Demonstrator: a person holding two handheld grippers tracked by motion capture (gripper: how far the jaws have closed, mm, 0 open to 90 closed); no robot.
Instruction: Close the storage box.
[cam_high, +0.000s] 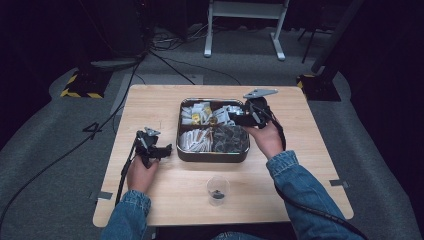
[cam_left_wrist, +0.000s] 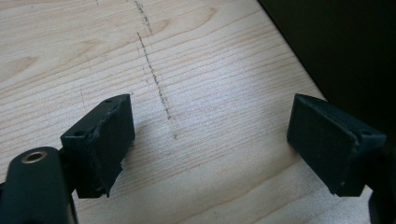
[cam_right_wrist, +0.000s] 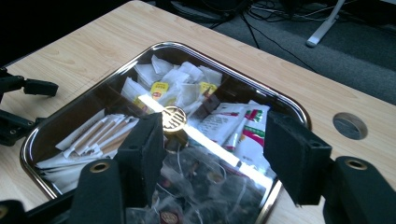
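Shiny metal tray (cam_high: 212, 156) with four boxes of packets sits in the middle of the wooden table (cam_high: 150, 102).

Right gripper (cam_right_wrist: 212, 151) hangs over it, jaws wide apart, holding nothing. Left gripper (cam_left_wrist: 210, 144) rests wide apart beside the tray.

Your sleeves (cam_high: 300, 187) are blue denim; your black grippers trail black cables, the right gripper (cam_high: 239, 118) topped by a grey three-cornered plate.

From my station, light fell from overhead onto the table (cam_high: 160, 107) while the surrounding room stayed nearly black. Glare streaked the metal tray (cam_right_wrist: 261, 84). My left gripper (cam_left_wrist: 210, 144) cast a soft shadow; near jaws looked slightly blurred.
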